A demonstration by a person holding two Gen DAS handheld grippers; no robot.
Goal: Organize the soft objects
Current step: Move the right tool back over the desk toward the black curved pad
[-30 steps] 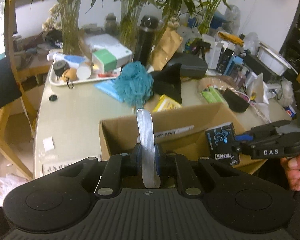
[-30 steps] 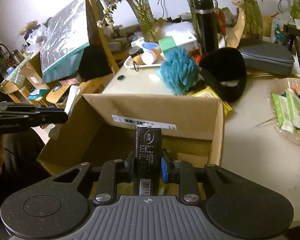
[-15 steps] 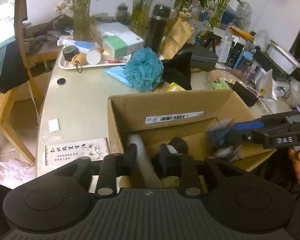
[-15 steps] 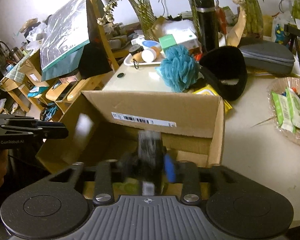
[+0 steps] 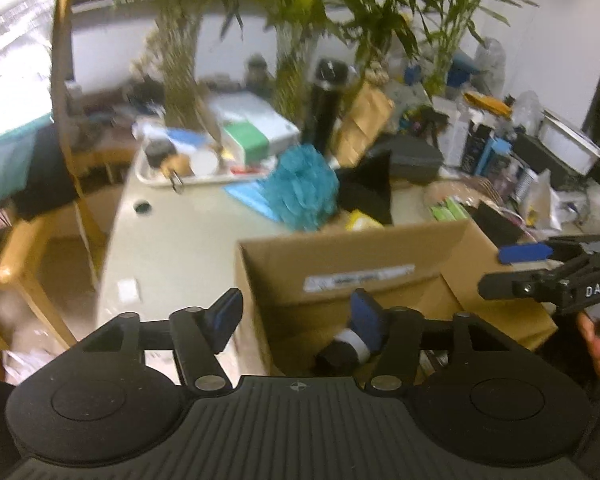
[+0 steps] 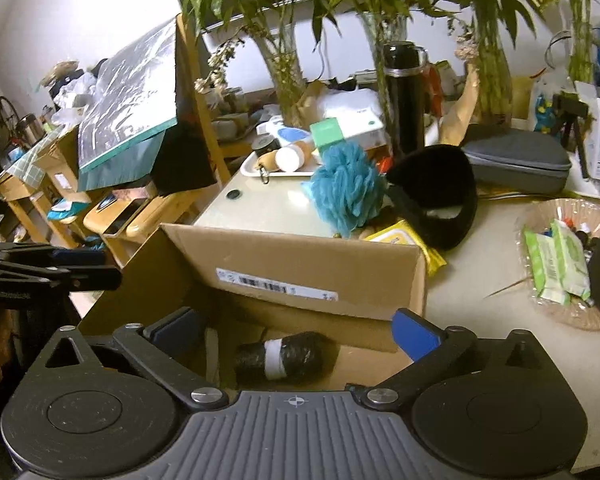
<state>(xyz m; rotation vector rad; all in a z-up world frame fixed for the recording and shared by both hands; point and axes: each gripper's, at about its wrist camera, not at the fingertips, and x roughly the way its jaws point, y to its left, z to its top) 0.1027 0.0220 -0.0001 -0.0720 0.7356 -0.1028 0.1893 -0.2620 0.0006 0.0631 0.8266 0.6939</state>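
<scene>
Cardboard now holds what both tools carried a second ago: the open brown cardboard box [image 6: 300,256] at the near edge of the pale counter [image 6: 472,264]. The left hand-held gripper [image 5: 296,314] had a white elastic band pinched upright between its pads, and the right hand-held gripper [image 6: 300,330] a dark printed packet. Both jaws have just been opening, and each now stands spread with nothing between its blue pads.

In the right wrist view a dark roll with a white band around it [image 6: 284,356] lies on its side on the box floor, and a pale strip shows beside it. The released packet itself I cannot pick out.

So this pair of drops looks finished, and both tools are free for another pick. Soft things not yet boxed sit on the counter beyond the far wall of the box: a teal mesh bath pouf [image 6: 348,188], a black plush earmuff [image 6: 436,196] just beside it, and a yellow flat pack [image 6: 408,240] touching the box edge.
</scene>
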